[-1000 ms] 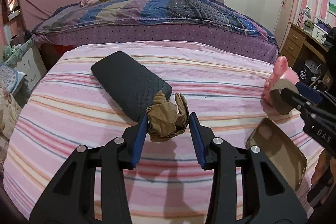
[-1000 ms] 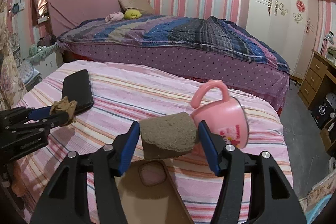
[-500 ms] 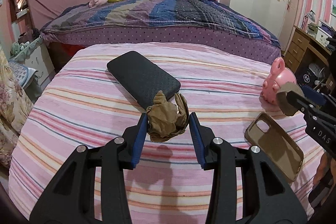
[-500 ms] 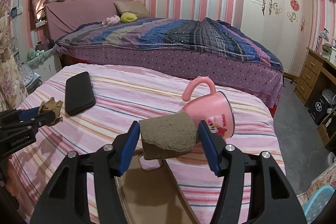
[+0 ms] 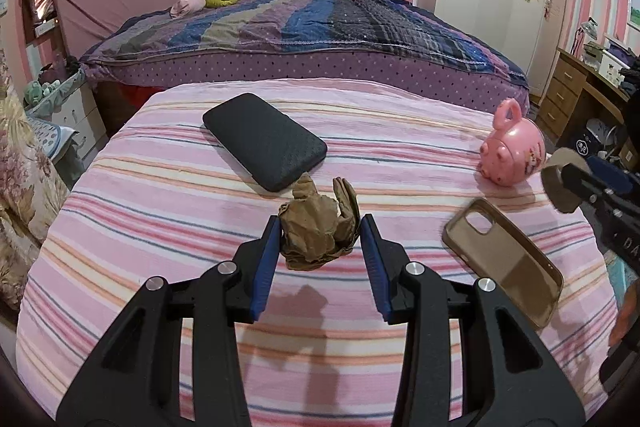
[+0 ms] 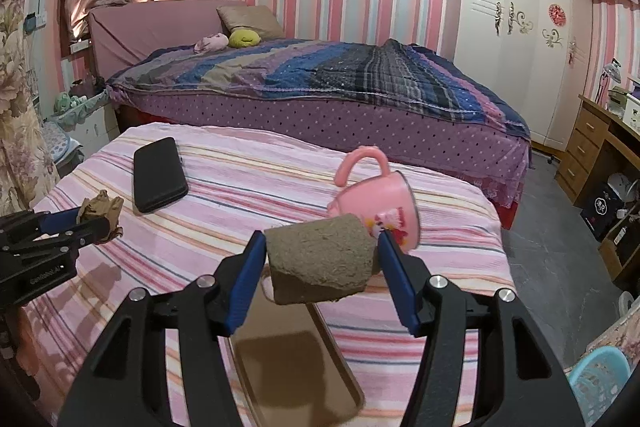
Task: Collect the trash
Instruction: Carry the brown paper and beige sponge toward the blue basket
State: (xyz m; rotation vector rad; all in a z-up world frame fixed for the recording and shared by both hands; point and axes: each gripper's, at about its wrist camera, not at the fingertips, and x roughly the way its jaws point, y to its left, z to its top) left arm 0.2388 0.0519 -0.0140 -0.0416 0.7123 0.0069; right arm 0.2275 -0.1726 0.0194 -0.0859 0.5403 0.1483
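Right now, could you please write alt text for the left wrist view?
The left tongs grip a crumpled brown paper wad above a pink striped bedspread. A black phone lies beyond, with a tan phone case and a pink mug to the right.

Lower centre: left hand-held gripper clamped on crumpled brown paper, above striped tabletop; black phone upper centre; brown phone case right; pink mug on its side, upper right; right hand-held gripper at right edge, holding grey-brown cardboard piece.
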